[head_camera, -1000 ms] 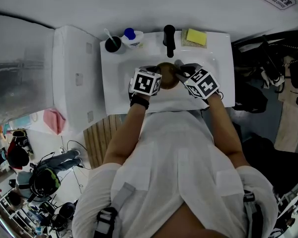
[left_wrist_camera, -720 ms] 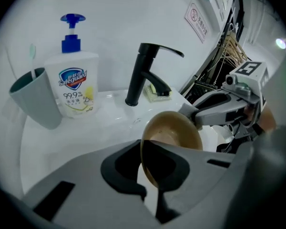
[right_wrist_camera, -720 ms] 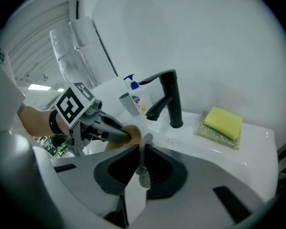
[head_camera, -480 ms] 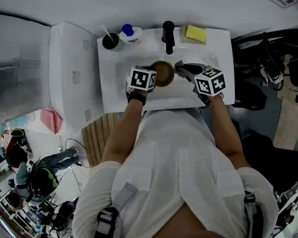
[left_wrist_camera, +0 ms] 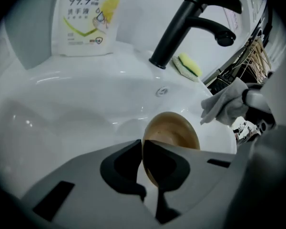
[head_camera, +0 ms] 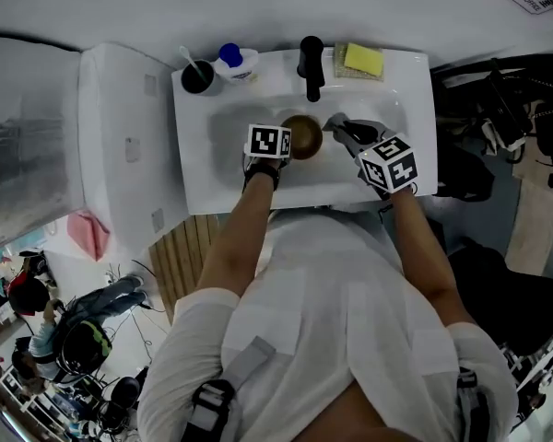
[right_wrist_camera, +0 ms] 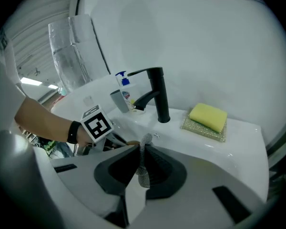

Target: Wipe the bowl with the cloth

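My right gripper (right_wrist_camera: 142, 160) now clenched on cloth (left_wrist_camera: 226, 106) — jaws just nipped shut, drawn back right of bowl (left_wrist_camera: 174, 130). My left gripper (left_wrist_camera: 144, 151) clamps bowl rim, bowl tilted over sink (head_camera: 207, 132) just ahead. I judge regrip done — wiping can resume.

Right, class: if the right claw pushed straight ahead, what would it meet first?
Probably the white sink's back wall below the black tap; the brown bowl sits just off that line. Depth unclear.
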